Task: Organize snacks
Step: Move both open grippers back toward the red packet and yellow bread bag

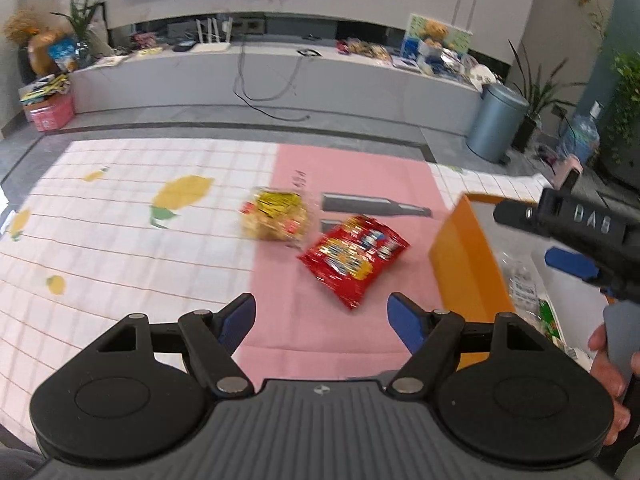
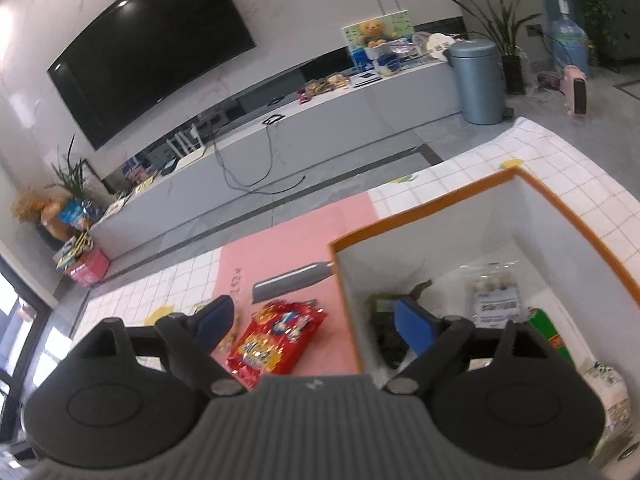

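A red snack bag point(image 1: 354, 258) lies on the pink part of the tablecloth, and a yellow clear-wrapped snack bag point(image 1: 276, 218) lies just left of it. My left gripper point(image 1: 320, 320) hovers open above the cloth in front of both, nothing between its fingers. An orange box point(image 1: 466, 264) with white inner walls stands at the right and holds several packets point(image 2: 496, 300). My right gripper point(image 2: 316, 324) hangs open over the box's left wall point(image 2: 348, 304), empty; the red bag point(image 2: 276, 342) lies below its left finger. In the left wrist view the right gripper's body point(image 1: 580, 224) shows at the right edge, held by a hand point(image 1: 608, 364).
The table carries a white checked cloth with lemon prints point(image 1: 120, 240) and a pink mat printed with a grey knife point(image 1: 372, 204). Beyond the table's far edge are a long grey TV bench point(image 1: 280, 76), a grey bin point(image 1: 496, 122), plants and a water bottle point(image 2: 568, 40).
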Motion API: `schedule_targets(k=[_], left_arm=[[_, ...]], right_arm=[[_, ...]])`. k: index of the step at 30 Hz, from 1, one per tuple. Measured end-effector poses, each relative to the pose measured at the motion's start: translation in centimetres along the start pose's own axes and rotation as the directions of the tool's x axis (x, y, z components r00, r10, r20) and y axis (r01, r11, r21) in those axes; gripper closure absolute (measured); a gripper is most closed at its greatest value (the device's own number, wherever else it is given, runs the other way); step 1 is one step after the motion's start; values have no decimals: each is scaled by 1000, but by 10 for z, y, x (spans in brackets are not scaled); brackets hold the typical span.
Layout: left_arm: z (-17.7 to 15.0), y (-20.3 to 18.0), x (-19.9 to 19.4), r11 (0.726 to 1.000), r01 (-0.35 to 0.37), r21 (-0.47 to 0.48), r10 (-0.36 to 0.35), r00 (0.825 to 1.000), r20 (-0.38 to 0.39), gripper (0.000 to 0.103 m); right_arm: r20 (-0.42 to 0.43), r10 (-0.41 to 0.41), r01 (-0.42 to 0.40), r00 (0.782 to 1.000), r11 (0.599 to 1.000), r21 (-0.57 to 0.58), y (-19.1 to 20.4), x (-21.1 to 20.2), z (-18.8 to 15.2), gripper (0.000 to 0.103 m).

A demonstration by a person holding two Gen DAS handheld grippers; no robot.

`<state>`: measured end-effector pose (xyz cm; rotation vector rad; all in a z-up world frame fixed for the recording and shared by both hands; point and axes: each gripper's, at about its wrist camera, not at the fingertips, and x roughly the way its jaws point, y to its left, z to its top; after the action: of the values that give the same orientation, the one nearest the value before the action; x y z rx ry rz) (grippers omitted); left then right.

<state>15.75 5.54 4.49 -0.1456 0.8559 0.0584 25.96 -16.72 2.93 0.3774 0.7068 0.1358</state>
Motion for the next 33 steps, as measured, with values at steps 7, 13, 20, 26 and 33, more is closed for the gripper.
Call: schedule_targets(k=[7, 13, 20, 26, 33], left_arm=[[5, 51, -1, 997, -14, -73, 17, 999, 31, 15], [0, 86, 21, 992, -29, -126, 32, 999, 23, 15], [-2, 102, 47, 992, -41, -116, 41, 999, 1, 15], [-6, 105, 61, 993, -43, -107, 40, 999, -32, 15], [-6, 102, 61, 998, -14, -56, 15, 1000, 11, 15]], right_arm=[[-31, 18, -20, 999, 998, -55, 29, 15, -19, 17], [-80, -3, -2, 997, 998, -62, 40, 42, -44, 17], [-71, -91, 77, 993, 980, -181, 66, 72, -66, 15], [-60, -58, 43, 997, 974, -222, 71, 90, -78, 9], [-41, -111, 101, 993, 976, -193, 65, 121, -99, 5]])
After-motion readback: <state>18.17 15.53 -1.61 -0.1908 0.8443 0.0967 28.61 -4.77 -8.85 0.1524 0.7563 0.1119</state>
